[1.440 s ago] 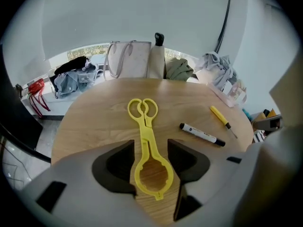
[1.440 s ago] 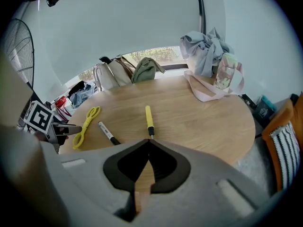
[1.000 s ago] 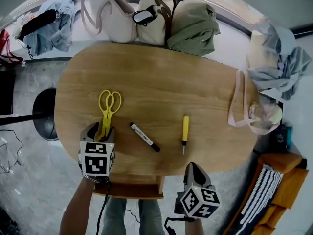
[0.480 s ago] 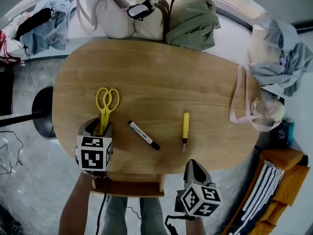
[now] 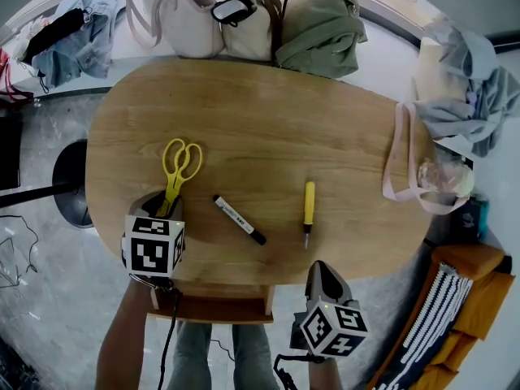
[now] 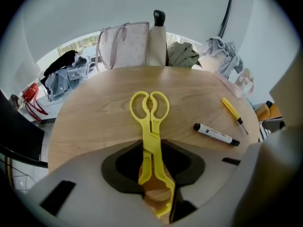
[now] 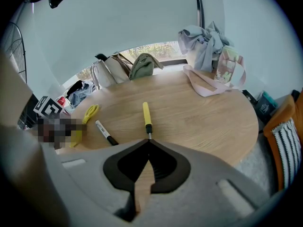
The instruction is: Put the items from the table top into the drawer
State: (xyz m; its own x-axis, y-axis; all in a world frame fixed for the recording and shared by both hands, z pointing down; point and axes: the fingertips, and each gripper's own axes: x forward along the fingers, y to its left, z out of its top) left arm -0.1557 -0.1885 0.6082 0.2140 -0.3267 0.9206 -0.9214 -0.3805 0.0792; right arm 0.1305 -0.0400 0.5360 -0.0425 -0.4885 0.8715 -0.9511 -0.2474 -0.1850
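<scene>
Yellow scissors [image 5: 180,165] lie on the oval wooden table [image 5: 268,96], handles away from me. My left gripper [image 5: 166,205] stands over their blades. In the left gripper view the scissors [image 6: 150,112] run between the jaws of the left gripper [image 6: 152,143], which have just been closing and now press on the blades. A black-capped white marker [image 5: 239,218] and a yellow screwdriver [image 5: 309,210] lie to the right. My right gripper [image 5: 318,270] hovers at the table's front edge, shut and empty. In the right gripper view the right gripper [image 7: 149,142] points at the screwdriver [image 7: 147,117].
Several bags [image 5: 244,15] stand along the far edge, and a pink tote [image 5: 422,177] lies at the right end with clothes [image 5: 463,88] behind it. A wooden drawer [image 5: 215,309] shows below the front edge. A black stool base [image 5: 69,189] is on the floor at left.
The left gripper's jaws have closed in on the scissors' blades. The scissors, the marker, the screwdriver and the right gripper stay where they were.
</scene>
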